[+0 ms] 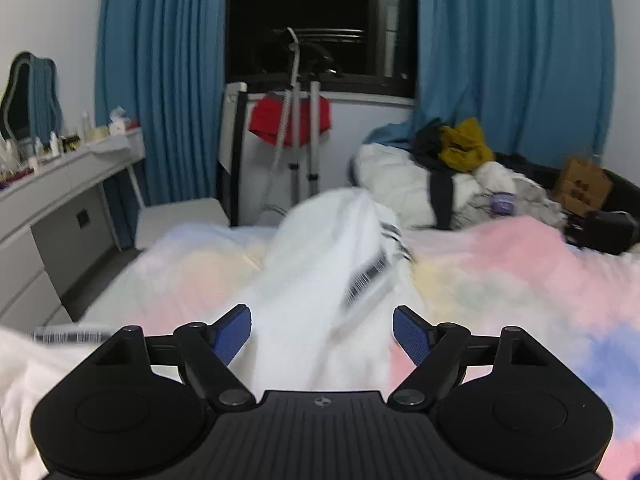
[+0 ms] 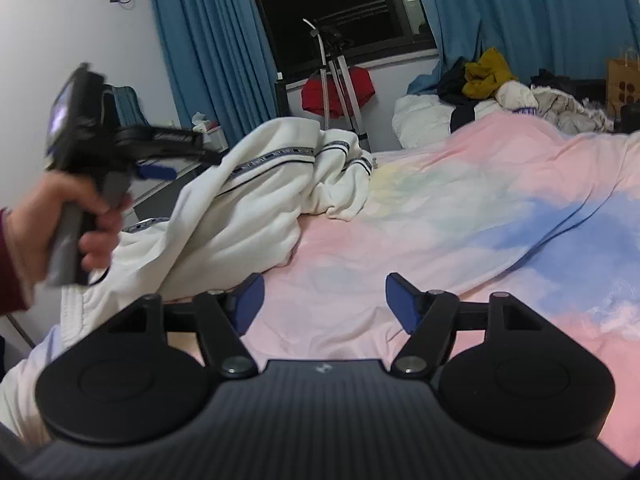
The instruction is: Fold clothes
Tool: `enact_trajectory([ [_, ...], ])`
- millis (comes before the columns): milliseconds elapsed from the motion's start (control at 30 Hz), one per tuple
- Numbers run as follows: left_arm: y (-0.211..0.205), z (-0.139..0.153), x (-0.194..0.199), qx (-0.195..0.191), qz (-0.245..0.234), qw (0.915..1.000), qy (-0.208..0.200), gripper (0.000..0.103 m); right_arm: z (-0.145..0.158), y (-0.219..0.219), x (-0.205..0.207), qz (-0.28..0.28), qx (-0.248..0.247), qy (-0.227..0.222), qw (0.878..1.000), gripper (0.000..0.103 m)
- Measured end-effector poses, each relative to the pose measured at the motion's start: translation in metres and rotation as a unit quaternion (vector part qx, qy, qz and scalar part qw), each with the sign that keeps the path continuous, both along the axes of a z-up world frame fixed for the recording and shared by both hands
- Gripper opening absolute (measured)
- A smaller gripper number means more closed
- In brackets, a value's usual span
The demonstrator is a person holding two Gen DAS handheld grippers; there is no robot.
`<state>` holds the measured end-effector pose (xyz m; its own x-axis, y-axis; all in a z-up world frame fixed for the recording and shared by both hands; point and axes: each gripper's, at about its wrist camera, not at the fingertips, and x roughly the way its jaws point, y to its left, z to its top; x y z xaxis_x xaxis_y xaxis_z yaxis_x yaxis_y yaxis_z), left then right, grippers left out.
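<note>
Garment (image 2: pixel 256 184) heaped on bed (image 2: pixel 460 216) at its left side; clothes pile (image 2: pixel 500 92) behind at bed's far end; desk (image 1: pixel 60 184) left of bed.

blue curtains (image 1: pixel 160 80) flank a dark window (image 1: pixel 304 16) at top centre; red cloth (image 1: pixel 272 118) on a stand below; white dresser (image 1: pixel 60 184) at left; mustard garment (image 1: pixel 466 144) at right.

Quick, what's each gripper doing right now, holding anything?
Left gripper: open, white garment between the jaws, not clamped.
Right gripper: open, holding nothing, over the bedspread.
</note>
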<state>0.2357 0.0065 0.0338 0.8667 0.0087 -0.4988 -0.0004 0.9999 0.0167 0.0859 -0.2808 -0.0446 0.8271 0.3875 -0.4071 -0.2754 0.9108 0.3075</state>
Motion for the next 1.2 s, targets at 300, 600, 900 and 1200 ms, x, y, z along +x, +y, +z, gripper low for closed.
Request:
enact_trajectory([
  [300, 0.002, -0.029, 0.111, -0.021, -0.017, 0.9992, 0.029, 0.009, -0.036, -0.003, 0.041, -0.008, 0.019, 0.049, 0.999, 0.071],
  [600, -0.028, 0.011, -0.006, 0.003, -0.085, 0.9946, -0.058, 0.005, -0.035, -0.008, 0.035, -0.028, 0.023, 0.035, 0.999, 0.071],
  [900, -0.049, -0.03, -0.177, -0.022, -0.126, 0.9883, -0.083, 0.005, -0.008, -0.023, -0.001, -0.03, 0.052, -0.007, 0.998, 0.071],
  [1200, -0.015, -0.077, -0.217, -0.135, -0.083, 0.9836, -0.087, 0.005, 0.0, -0.043, 0.022, 0.004, 0.21, 0.081, 0.974, 0.072],
])
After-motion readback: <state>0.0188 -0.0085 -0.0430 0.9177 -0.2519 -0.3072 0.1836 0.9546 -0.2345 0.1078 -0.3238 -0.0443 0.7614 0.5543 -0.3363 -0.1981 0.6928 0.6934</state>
